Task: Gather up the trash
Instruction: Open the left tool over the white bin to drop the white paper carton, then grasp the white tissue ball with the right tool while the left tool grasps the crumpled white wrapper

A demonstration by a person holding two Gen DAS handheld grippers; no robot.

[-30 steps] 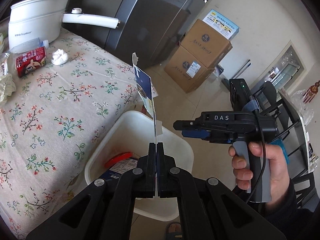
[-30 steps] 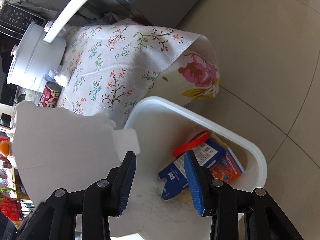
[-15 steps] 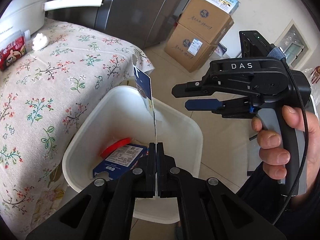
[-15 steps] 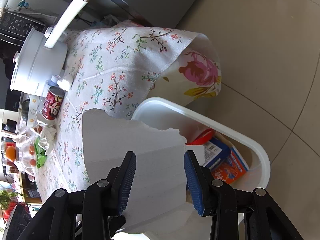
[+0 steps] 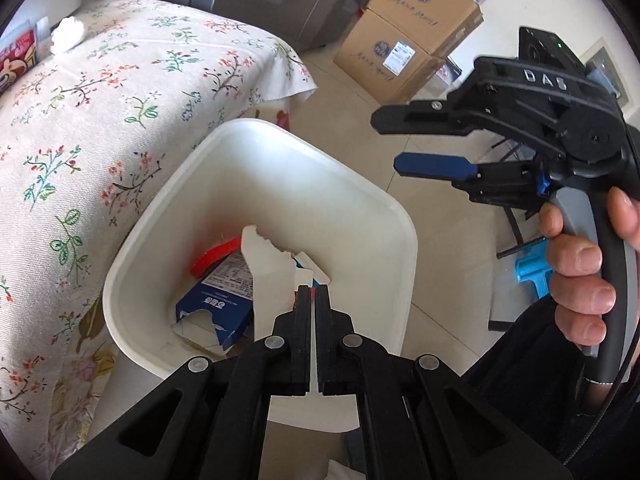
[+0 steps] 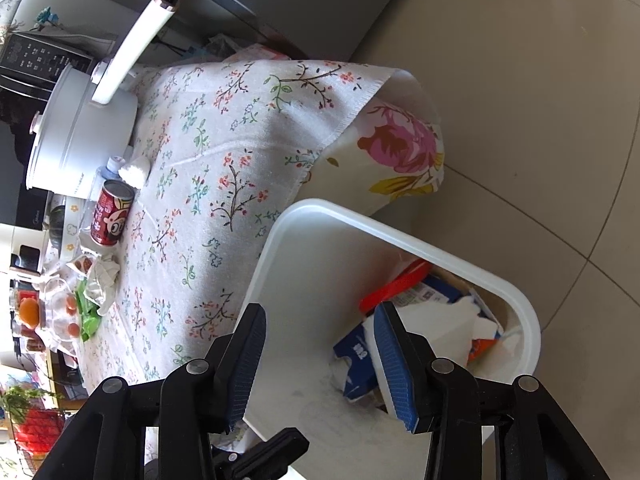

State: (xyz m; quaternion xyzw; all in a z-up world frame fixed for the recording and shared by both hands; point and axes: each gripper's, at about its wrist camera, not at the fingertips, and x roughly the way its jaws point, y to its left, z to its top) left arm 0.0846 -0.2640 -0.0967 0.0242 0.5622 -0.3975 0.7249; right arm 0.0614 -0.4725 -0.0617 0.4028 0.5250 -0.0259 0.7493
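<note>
— Beside the floral-clothed table (image 6: 224,184), what's in the white bin (image 5: 360,216)?
— Torn white cardboard (image 5: 268,264), a blue carton (image 5: 216,308), a red lid (image 5: 214,257).
— Grippers?
— Left gripper (image 5: 313,300) barely parted, gripping nothing; right gripper (image 6: 320,356) spread wide, empty.

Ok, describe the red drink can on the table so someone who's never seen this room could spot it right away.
Start at the table under the floral tablecloth and go to its far end, where the big white electric pot stands. The small red can with a cartoon face stands upright just in front of that pot, beside a white crumpled tissue. It is the only red cylinder there.
</note>
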